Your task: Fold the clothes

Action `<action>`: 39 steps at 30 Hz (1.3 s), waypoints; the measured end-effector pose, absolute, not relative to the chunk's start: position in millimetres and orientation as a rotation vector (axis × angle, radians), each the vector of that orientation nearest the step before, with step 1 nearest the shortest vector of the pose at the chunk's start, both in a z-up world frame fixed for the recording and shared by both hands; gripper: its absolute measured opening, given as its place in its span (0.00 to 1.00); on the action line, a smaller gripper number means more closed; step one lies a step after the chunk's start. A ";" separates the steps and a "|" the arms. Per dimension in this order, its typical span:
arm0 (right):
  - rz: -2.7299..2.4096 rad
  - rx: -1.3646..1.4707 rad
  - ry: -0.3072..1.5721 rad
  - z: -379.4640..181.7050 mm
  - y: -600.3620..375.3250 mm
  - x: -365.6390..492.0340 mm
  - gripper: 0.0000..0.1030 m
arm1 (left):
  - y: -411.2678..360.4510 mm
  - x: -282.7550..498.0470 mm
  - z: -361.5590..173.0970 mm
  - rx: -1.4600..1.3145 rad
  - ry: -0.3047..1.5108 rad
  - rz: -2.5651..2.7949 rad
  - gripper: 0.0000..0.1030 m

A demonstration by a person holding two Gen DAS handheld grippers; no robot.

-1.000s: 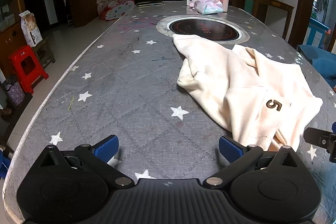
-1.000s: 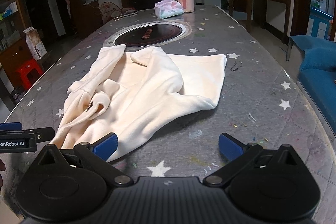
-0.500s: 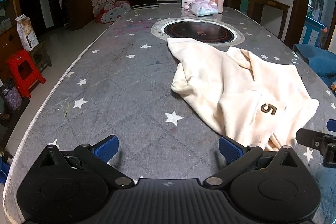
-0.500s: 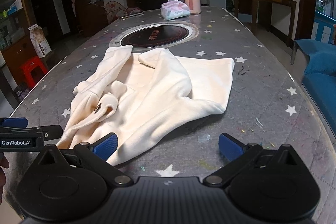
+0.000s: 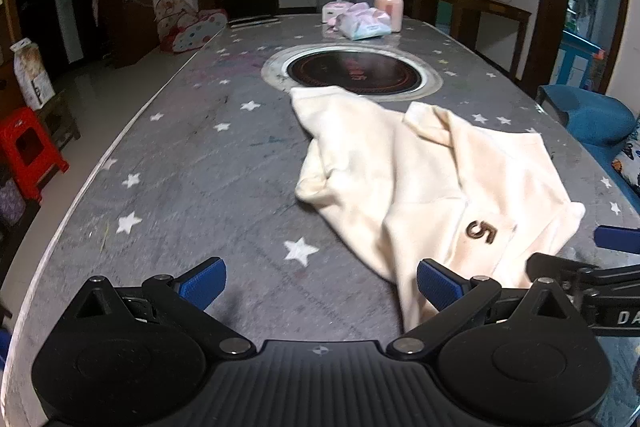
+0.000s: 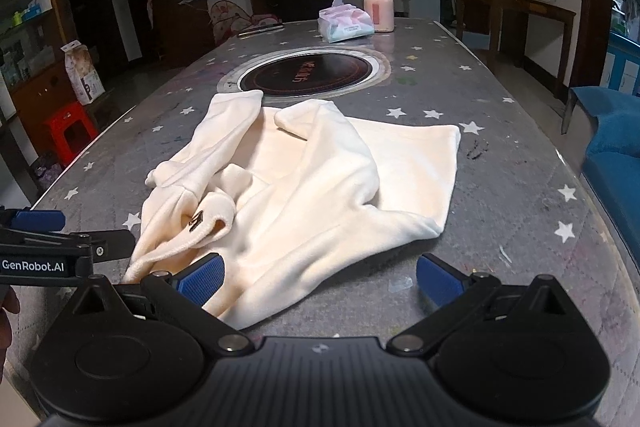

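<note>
Low over the near end of the grey star-printed tabletop [image 5: 192, 155], the left gripper [image 5: 320, 285] is held level with its blue-padded fingers [image 5: 202, 281] spread wide and empty. Likewise, the right gripper [image 6: 318, 281] is held with fingers apart, nothing clamped, its left pad just over the hem of the crumpled cream sweatshirt [image 6: 312, 187], which lies between both grippers and the round black inset hob [image 6: 306, 73]. Only the left view shows the brown numeral 5 [image 5: 482, 230] plainly; only the right view shows a hand's edge [image 6: 8, 311].

bare table [image 5: 192, 187] left, garment [image 5: 420, 179] right (crumpled)
</note>
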State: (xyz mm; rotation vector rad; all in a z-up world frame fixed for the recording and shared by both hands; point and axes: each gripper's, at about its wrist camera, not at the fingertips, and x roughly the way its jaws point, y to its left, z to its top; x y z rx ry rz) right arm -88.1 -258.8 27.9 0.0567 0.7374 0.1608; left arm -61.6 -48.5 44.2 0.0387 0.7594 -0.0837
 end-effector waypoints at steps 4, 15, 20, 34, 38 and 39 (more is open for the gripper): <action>0.165 0.054 0.732 29.7 -258.7 -84.4 1.00 | -53.1 -57.9 48.5 0.038 0.748 -0.122 1.00; 0.132 0.048 0.715 36.5 -269.4 -70.7 0.97 | -68.7 -37.4 64.2 0.040 0.715 -0.221 0.86; 0.125 0.051 0.708 39.4 -275.1 -65.8 0.92 | -79.6 -26.0 66.1 0.055 0.719 -0.240 0.85; 0.114 0.068 0.702 45.0 -289.4 -51.5 0.80 | -92.0 17.7 49.5 0.063 0.821 -0.300 0.39; 0.127 0.051 0.709 45.3 -288.5 -41.8 0.73 | -85.7 20.6 45.6 0.038 0.842 -0.317 0.14; 0.129 0.046 0.712 45.0 -287.8 -39.5 0.73 | -83.9 20.3 45.3 0.033 0.844 -0.320 0.10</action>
